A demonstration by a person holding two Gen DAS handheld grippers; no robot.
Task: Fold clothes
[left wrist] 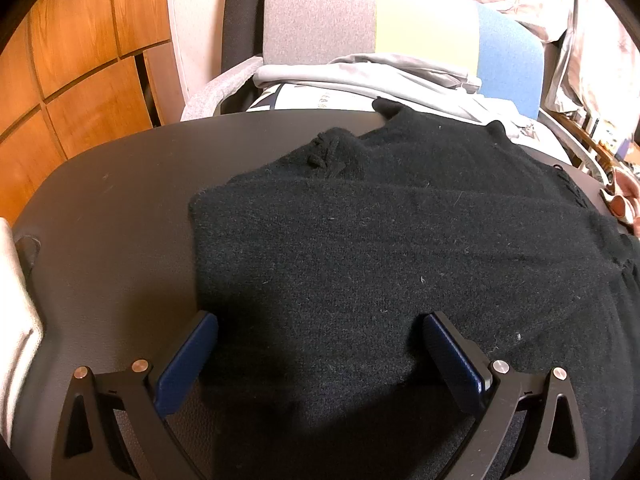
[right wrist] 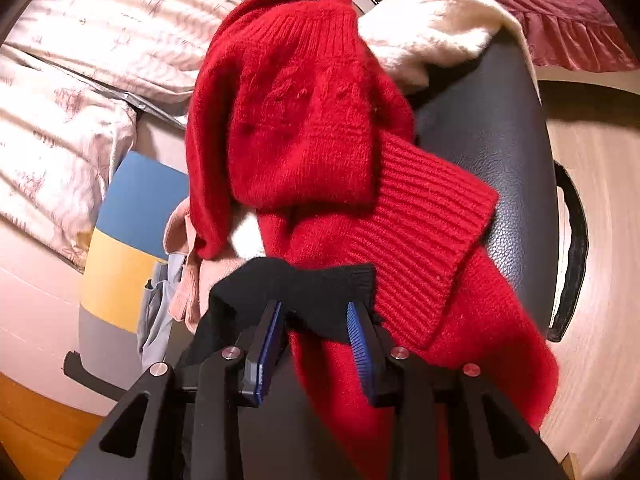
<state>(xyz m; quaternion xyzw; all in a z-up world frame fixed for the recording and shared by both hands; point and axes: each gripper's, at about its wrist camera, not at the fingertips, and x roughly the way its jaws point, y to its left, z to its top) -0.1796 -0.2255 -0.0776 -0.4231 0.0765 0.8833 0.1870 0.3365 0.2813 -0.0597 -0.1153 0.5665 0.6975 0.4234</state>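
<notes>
A black knit sweater lies spread on a dark round table, one side folded in to a straight left edge. My left gripper is open, just above the sweater's near edge, holding nothing. In the right wrist view my right gripper has its jaws partly apart, with a ribbed black cuff of the sweater draped across and between the fingertips. Whether the pads pinch it is unclear.
A red knit sweater and a cream fluffy garment lie piled on the table past the right gripper. A pink garment hangs at the table's edge. A grey, yellow and blue chair with grey clothes stands behind the table. A wooden cabinet stands at the left.
</notes>
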